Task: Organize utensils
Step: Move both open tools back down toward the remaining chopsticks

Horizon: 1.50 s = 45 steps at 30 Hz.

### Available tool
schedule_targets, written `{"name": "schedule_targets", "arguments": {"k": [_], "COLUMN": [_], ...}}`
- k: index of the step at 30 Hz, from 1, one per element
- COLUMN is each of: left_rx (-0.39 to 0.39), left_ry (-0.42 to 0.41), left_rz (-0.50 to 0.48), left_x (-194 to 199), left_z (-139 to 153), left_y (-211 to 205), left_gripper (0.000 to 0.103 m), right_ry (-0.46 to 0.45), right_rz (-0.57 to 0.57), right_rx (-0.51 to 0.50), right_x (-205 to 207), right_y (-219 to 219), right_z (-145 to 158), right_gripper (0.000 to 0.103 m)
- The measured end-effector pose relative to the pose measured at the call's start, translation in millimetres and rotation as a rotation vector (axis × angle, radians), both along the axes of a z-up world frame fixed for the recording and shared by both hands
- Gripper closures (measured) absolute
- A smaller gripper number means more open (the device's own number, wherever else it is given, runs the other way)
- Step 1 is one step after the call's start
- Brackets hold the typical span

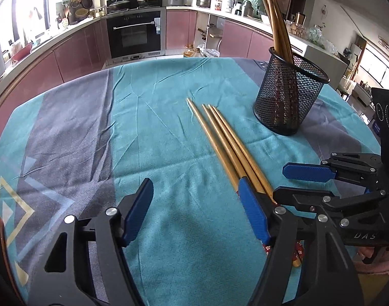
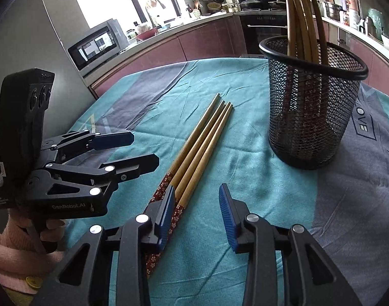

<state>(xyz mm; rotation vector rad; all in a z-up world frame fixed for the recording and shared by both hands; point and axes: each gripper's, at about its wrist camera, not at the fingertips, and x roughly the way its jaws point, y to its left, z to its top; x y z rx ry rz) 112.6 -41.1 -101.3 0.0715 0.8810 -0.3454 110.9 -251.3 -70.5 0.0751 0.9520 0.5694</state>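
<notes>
Right now both grippers sit low over the chopsticks (image 2: pixel 202 148), a loose bundle lying flat on the cloth-covered surface (image 1: pixel 148 132), just beside the mesh cup (image 2: pixel 311 102). Left gripper (image 1: pixel 194 209) is wide open w/ only cloth between its fingers; its right pad rests against the bundle's edge, not clamping anything. Right gripper (image 2: pixel 197 214) stands at a narrower gap, also empty: its left finger sits at the bundle's patterned handle end, its right finger on bare cloth, so the sticks aren't yet between the pads.

Why so: prob. the two are coming in from either side of the handle ends to pick up the sticks, since the thick ends give more to pinch than the tips. The cup is kept close and upright, w/ other chopsticks (image 1: pixel 278 25) already standing in it, leaning on the rim, so the drop is short.

Long axis of the loose bundle runs away from the grippers: patterned handles nearest the person, thin tips pointing toward the far edge of the surface, slightly fanned at the tips
</notes>
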Motion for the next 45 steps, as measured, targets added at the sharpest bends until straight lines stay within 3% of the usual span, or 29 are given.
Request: {"name": "schedule_targets", "arguments": {"k": [20, 29, 45], "left_rx": [0.001, 0.008, 0.020], "left_ry": [0.018, 0.037, 0.073], "left_rz": [-0.022, -0.039, -0.025], "left_x": [9.3, 18.3, 35.5], "left_z": [-4.8, -8.6, -14.3], "left_y": [-3.7, -15.6, -17.0], "left_gripper": [0.039, 0.043, 0.059], "right_ry": [0.009, 0.013, 0.011], "right_rz": [-0.015, -0.032, -0.039], "right_rx": [-0.050, -0.051, -0.055], "right_x": [5.0, 6.6, 10.7], "right_y": [5.0, -2.0, -2.5], "right_z": [-3.1, -3.1, -4.2], "right_gripper": [0.082, 0.082, 0.083]}}
